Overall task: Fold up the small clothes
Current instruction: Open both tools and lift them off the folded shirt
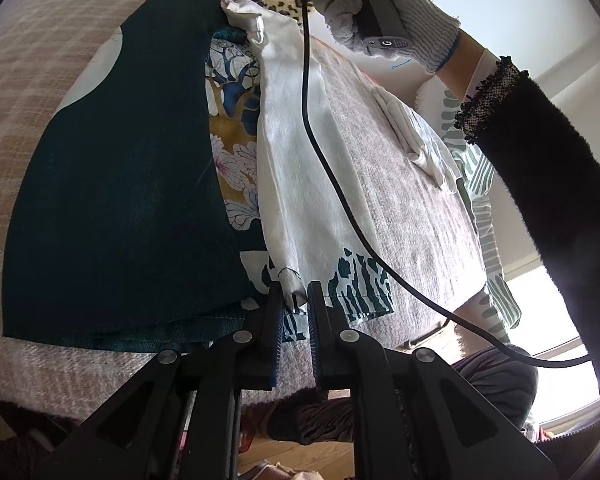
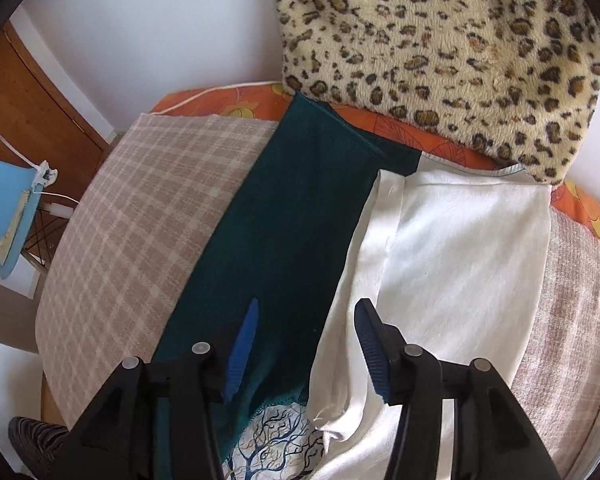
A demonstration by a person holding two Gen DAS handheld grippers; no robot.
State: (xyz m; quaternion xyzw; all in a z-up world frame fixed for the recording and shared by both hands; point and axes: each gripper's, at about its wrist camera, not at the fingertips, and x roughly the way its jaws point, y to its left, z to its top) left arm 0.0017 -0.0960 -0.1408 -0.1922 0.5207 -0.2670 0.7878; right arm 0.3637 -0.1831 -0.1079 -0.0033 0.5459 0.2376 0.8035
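Fold half done: left gripper (image 1: 296,300) jaws pinch white cloth (image 1: 300,184) corner, right gripper (image 2: 306,344) jaws open w/ nothing held, flattening left.

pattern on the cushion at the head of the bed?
Leopard print, tan with dark spots, on the cushion; clearest in the right wrist view.

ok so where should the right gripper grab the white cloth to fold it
Best bet is the loose puckered corner of the white cloth, low near the tree print. It stands up off the bed, so the fingers can get around it. Come from above with the right gripper, whose jaws stand open with nothing between them. The left gripper seems to pinch the opposite end.
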